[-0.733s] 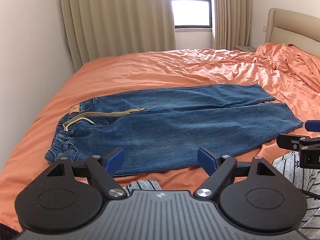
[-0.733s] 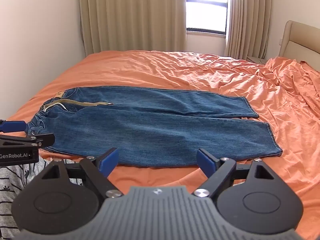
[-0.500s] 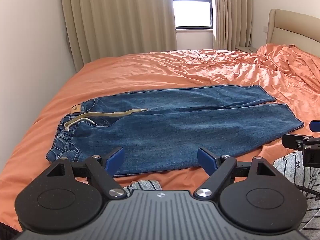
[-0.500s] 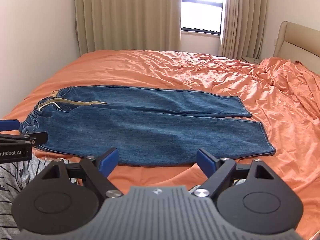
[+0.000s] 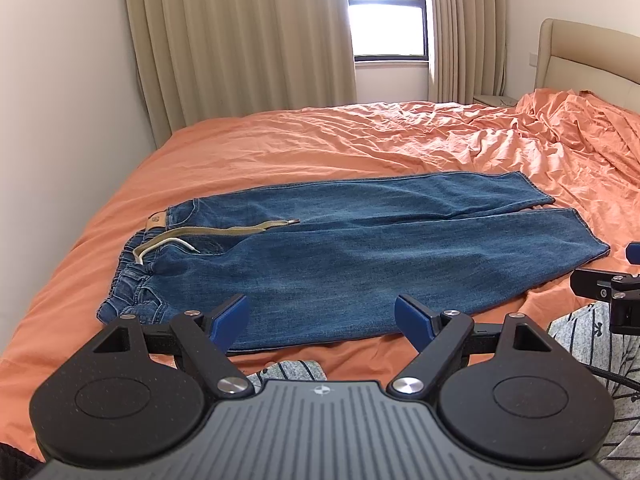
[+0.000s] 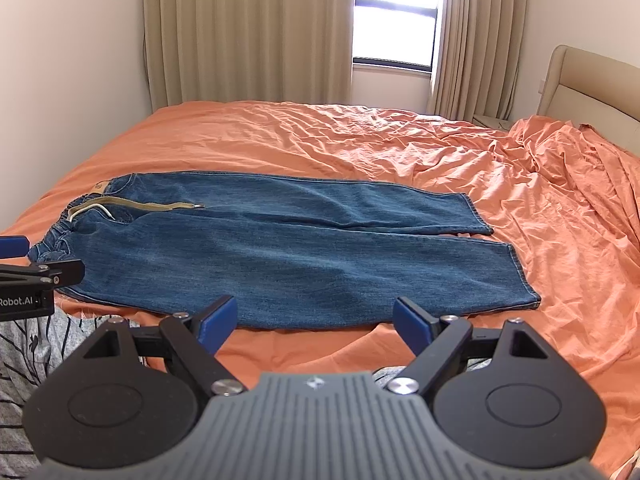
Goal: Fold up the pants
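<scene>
**Jeans laid flat on the bed, both grippers spread and holding nothing**

A pair of blue jeans (image 5: 360,256) lies spread flat on the orange bedsheet (image 5: 320,148), unfolded, with the waistband toward 9 o'clock and the two leg hems toward 3 o'clock. The legs lie side by side and touch along most of their length, parting slightly near the hems. An olive belt strap (image 5: 224,231) runs from the waistband across the upper leg toward 3 o'clock, and a white drawstring (image 5: 160,246) curls just beside it at the waist. A tan leather patch (image 5: 156,222) sits on the far corner of the waistband.

The left gripper (image 5: 322,320) hovers at 6 o'clock of the jeans, near the close edge of the lower leg; its blue fingers (image 5: 228,320) stand wide apart and grip nothing. The right gripper (image 6: 316,320) hovers likewise by the near edge, closer to the hem end, with its blue fingers (image 6: 412,322) equally wide apart and empty. In the left wrist view the right gripper shows at 3 o'clock; in the right wrist view the left one shows at 9 o'clock.

A grey striped garment (image 6: 36,344) appears below the grippers. Beige curtains (image 5: 240,40) flank a bright window (image 5: 386,20) at 12 o'clock, and a padded headboard (image 5: 588,56) stands at 2 o'clock.
</scene>
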A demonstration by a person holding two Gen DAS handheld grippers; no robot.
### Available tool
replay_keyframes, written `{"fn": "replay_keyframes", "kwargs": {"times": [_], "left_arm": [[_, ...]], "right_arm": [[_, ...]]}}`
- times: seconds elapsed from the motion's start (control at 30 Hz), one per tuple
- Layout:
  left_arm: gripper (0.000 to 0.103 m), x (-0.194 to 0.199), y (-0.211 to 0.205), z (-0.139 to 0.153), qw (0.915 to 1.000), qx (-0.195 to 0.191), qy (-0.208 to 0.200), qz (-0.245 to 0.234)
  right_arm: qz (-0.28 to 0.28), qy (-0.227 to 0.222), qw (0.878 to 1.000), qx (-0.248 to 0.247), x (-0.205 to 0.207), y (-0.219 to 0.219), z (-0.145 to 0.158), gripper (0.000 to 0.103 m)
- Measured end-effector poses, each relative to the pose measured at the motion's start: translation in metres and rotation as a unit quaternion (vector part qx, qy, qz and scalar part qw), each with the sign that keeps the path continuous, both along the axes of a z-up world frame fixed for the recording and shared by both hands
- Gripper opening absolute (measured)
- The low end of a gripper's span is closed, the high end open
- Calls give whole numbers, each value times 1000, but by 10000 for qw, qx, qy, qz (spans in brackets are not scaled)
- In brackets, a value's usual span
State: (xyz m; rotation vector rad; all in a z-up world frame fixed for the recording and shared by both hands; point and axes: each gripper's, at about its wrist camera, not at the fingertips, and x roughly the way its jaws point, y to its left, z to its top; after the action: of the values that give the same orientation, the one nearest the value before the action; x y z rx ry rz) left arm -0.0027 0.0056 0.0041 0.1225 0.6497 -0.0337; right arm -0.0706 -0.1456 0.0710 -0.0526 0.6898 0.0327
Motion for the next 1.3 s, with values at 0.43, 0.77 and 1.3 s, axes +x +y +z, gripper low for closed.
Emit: {"fn": "replay_keyframes", "kwargs": {"times": [0.43,0.77,1.3], "left_arm": [[97,-1,3,5,9999,42,-50,155],[97,-4,-2,5,9995,73,-83,280],[97,-4,-2,3,9994,123,-98,311]], "right_arm": [[-82,-45,9999,-61,-1,0,-1,81],[-97,-18,9999,-58,-2,1,-4,81],[-140,1,9998,-113,0,1,-7,81]]}}
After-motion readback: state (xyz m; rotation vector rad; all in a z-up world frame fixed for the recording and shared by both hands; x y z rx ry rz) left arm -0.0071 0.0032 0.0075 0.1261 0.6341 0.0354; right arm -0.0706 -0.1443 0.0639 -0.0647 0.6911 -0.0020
